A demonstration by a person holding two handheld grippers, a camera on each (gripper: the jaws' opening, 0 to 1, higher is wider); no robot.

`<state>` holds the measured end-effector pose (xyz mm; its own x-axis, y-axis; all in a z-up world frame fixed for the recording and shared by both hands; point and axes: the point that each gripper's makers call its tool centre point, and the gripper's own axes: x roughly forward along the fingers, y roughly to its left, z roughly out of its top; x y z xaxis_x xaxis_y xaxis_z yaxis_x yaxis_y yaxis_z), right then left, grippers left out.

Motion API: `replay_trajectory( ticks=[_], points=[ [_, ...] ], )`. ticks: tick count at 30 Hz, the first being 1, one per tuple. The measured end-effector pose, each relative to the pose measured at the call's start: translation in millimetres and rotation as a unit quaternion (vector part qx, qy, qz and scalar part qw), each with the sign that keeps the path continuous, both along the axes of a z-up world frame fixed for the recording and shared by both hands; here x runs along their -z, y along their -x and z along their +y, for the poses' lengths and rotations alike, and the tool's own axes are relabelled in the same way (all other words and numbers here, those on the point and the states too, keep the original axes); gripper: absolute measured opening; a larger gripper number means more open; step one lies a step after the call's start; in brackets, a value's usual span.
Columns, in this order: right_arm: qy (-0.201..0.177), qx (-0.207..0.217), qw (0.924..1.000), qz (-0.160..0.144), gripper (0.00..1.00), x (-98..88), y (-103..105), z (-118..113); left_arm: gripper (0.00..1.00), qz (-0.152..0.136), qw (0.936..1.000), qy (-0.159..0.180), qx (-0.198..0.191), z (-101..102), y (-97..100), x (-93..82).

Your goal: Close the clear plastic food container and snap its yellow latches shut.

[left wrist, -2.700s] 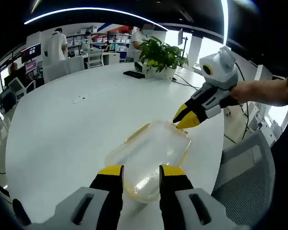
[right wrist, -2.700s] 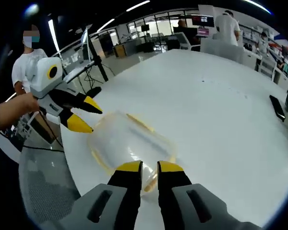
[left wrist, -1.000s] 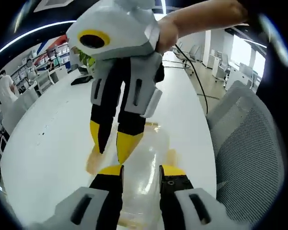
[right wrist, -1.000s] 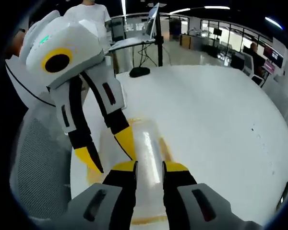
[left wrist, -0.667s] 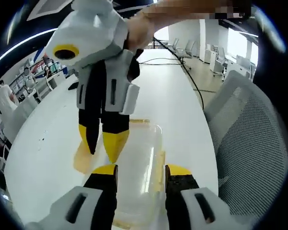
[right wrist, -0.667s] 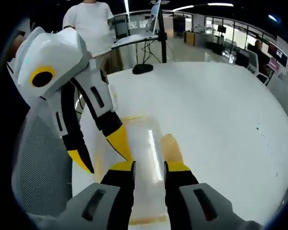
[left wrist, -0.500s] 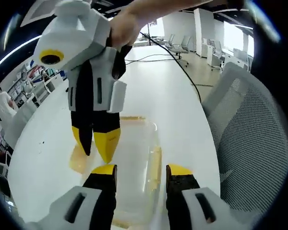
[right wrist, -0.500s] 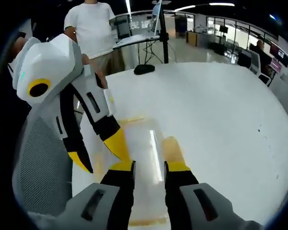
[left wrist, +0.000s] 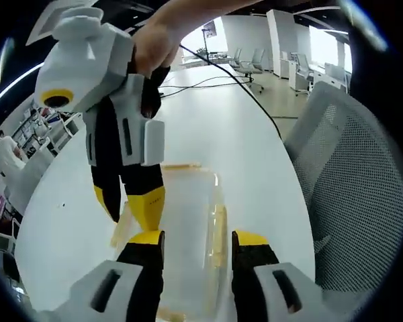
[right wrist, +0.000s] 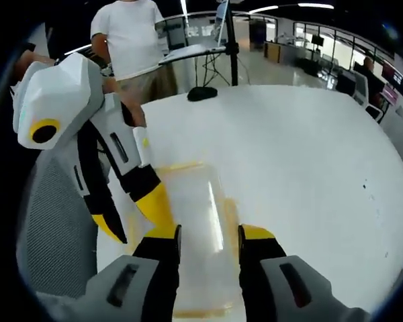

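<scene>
While both grippers straddle it parted, nothing gripped, the clear container (left wrist: 188,228) is seen lidded on the white table (left wrist: 242,147); yellow latch (left wrist: 218,231) at 3 o'clock (seating unclear) judged unsnapped.

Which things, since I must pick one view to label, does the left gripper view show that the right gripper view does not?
Left gripper view: a black cable trailing across the round white table, with the right tool at upper left. Right gripper view: a standing person in a white T-shirt and a black stand base, with the left tool at left. Both: the clear plastic food container with yellow latches, and a grey mesh chair.
</scene>
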<state>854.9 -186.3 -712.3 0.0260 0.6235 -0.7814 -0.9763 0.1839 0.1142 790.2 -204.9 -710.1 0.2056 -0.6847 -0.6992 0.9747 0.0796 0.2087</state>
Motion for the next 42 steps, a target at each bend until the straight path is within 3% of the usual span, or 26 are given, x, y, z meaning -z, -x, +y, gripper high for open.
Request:
replay_trajectory(
  ticks=[24, 30, 42],
  points=[
    [0.017, -0.014, 0.9979, 0.061, 0.34, 3.0, -4.8, -2.4, 0.33, -0.058, 0.9976, -0.005, 0.038, -2.6, -2.7, 1.7],
    [0.020, -0.016, 0.9975, 0.066, 0.34, 3.8, -4.4, -1.9, 0.31, -0.029, 0.9993, 0.001, 0.025, -5.6, -4.8, -1.5],
    [0.022, -0.014, 0.9966, 0.078, 0.34, 4.9, -5.1, 0.1, 0.31, -0.046, 0.9981, -0.015, 0.038, -7.4, -3.3, 1.6]
  ],
)
